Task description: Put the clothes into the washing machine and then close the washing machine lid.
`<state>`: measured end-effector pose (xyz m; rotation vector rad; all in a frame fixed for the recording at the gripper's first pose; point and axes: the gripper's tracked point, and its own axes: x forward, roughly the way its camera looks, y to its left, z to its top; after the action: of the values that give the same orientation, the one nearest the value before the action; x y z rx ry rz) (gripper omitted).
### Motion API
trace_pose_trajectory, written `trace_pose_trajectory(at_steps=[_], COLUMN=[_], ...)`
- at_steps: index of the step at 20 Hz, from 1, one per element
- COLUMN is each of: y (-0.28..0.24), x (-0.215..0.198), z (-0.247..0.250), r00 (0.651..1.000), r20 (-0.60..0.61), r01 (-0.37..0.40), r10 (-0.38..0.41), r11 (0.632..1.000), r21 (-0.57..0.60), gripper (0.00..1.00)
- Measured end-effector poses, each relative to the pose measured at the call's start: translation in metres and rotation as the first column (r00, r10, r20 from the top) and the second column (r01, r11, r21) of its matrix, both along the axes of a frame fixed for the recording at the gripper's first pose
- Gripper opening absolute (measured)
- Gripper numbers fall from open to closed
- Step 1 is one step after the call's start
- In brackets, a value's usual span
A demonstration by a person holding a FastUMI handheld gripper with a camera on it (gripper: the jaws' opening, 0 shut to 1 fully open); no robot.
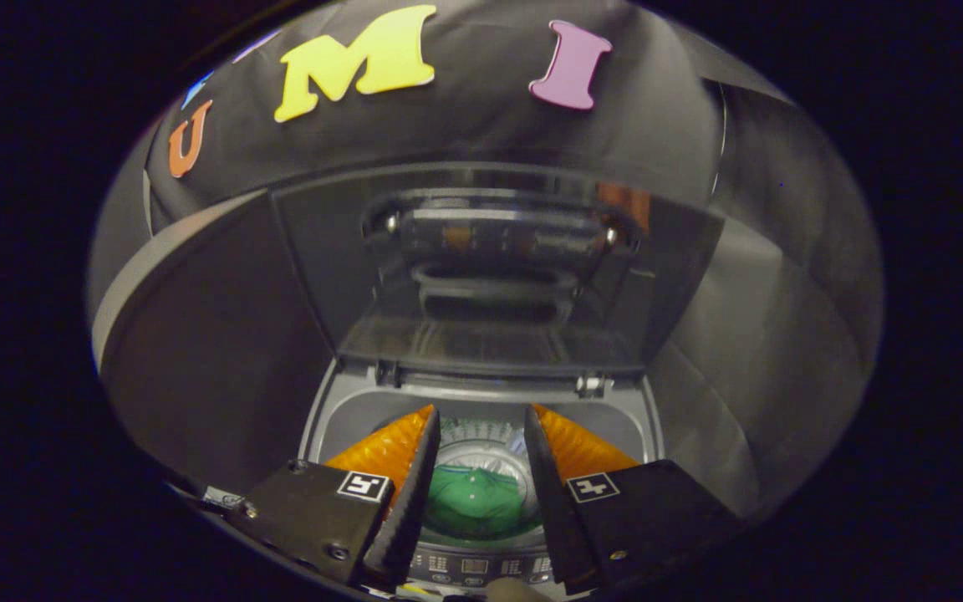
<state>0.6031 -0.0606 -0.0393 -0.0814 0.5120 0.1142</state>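
Observation:
A grey top-loading washing machine (331,418) stands below me with its lid (490,276) raised upright behind the opening. A green garment (473,502) lies inside the drum, seen down between my fingers. My gripper (479,422) hovers above the opening, open, with nothing between its orange-backed fingers (389,451). The machine's control panel (481,566) shows just beneath the fingers.
Black booth cloth hangs behind and on both sides of the machine. The glossy lid reflects the machine's top. A pale rounded thing (515,589), perhaps a fingertip, shows at the panel's near edge.

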Motion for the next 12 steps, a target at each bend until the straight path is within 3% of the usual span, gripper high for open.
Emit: trace_pose_trajectory(at_steps=[12], y=[0.0], x=[0.045], z=[0.141], r00=[0.978], r20=[0.21], r01=[-0.006], r10=[-0.006], r11=[0.998], r21=[0.058], gripper=[0.64])
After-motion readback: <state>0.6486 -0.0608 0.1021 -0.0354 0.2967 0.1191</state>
